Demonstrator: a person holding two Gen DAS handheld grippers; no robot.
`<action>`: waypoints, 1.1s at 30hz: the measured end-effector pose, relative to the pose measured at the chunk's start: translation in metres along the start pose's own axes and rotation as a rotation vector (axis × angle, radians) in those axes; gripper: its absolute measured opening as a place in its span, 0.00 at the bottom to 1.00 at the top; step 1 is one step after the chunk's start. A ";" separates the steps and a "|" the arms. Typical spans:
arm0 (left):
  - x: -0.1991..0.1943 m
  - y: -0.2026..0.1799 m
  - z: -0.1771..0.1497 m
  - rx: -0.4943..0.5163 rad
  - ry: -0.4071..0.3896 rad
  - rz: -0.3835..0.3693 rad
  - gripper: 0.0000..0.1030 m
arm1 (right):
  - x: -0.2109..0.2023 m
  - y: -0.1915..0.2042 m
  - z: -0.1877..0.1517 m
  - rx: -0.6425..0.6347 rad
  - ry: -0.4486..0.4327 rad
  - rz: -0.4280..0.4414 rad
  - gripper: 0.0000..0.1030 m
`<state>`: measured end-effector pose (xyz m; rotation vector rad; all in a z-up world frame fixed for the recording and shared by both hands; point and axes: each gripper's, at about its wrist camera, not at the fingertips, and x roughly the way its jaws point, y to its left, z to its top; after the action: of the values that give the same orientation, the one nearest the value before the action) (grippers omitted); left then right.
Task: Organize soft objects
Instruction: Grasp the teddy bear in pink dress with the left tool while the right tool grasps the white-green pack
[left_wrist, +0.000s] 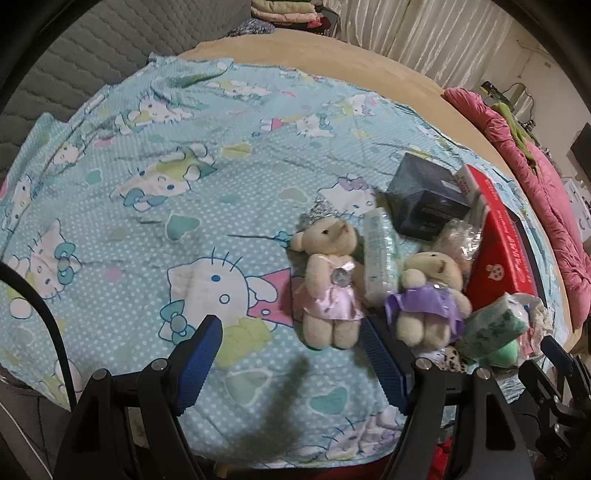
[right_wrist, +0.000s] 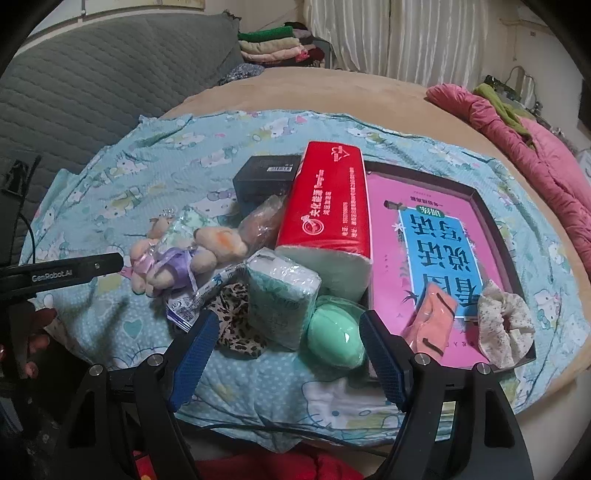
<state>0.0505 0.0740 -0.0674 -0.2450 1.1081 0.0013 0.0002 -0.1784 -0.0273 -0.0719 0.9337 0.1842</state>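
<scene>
Two grippers hung wide open and empty over the Hello Kitty quilt (left_wrist: 155, 206). Nearest the right gripper (right_wrist: 286, 345) lay a green egg-shaped sponge (right_wrist: 334, 341), touching a small green tissue pack (right_wrist: 282, 301) that rested on a leopard-print cloth (right_wrist: 236, 325). The left gripper (left_wrist: 290, 356) pointed at the pink-dressed teddy bear (left_wrist: 328, 284), with the purple-dressed teddy bear (left_wrist: 428, 295) just beside it and a slim wrapped pack (left_wrist: 378, 254) between them. Farther off stood the red tissue pack (right_wrist: 325, 206), the dark box (right_wrist: 264, 177) and the tray (right_wrist: 502, 236) holding a pink book (right_wrist: 424, 236), a floral scrunchie (right_wrist: 504, 325) and an orange pouch (right_wrist: 430, 317). Sorting seemed barely begun, the soft things heaped together; the next move probably called for the left fingers to straddle the pink bear's body and close gently.
</scene>
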 end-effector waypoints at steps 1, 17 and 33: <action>0.005 0.002 0.000 -0.006 0.007 -0.010 0.75 | 0.002 0.000 0.000 0.002 0.002 0.001 0.77; 0.039 -0.002 0.016 -0.005 0.006 -0.034 0.73 | 0.019 0.001 0.003 0.035 -0.010 -0.010 0.77; 0.050 0.004 0.022 -0.041 -0.002 -0.111 0.66 | 0.053 0.011 0.013 0.099 -0.011 -0.092 0.77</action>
<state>0.0923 0.0762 -0.1032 -0.3430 1.0916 -0.0746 0.0395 -0.1591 -0.0624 -0.0224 0.9252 0.0527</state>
